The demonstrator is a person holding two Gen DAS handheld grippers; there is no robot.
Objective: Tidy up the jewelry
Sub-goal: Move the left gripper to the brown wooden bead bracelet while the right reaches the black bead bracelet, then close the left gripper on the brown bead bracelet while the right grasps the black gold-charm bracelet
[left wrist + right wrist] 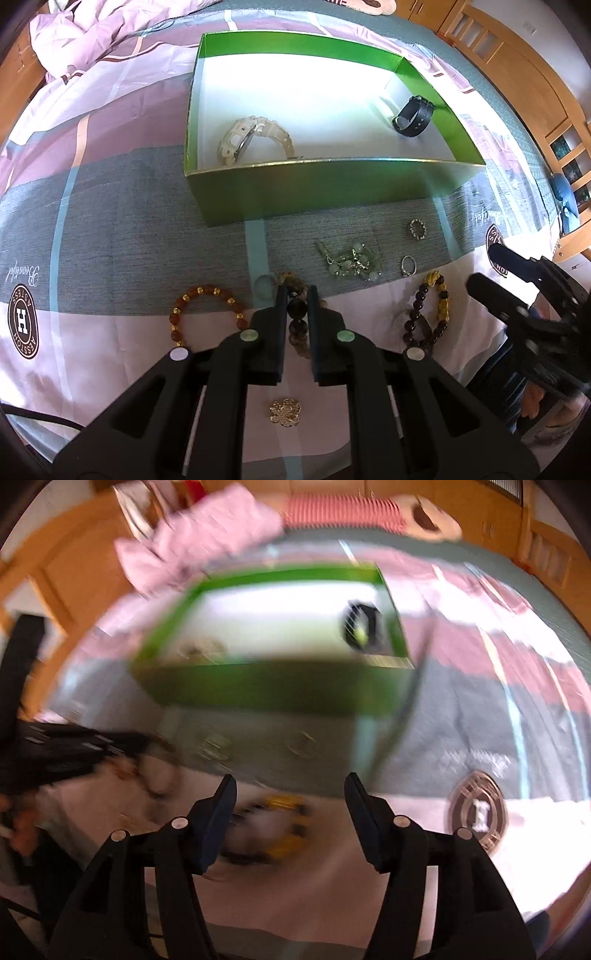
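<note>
Closed on a dark bead bracelet (297,314) lying on the bed, left fingers (282,295) must lift it into the green box (325,184); right fingers (225,794) spread wide, empty.

A bedroom in a home, with a made bed serving as the work surface.

A patchwork bedsheet (122,206) in pink, grey and white, printed with round crests, covers the mattress; a rumpled pink quilt (85,40) is heaped at 11 o'clock. Wooden bed rails (491,48) run along at 1 o'clock, and a wooden cabinet with glass-fronted compartments (569,158) stands at 3 o'clock. In the blurred right wrist view, warm wooden furniture (70,561) rings the bed from 9 to 12 o'clock.
</note>
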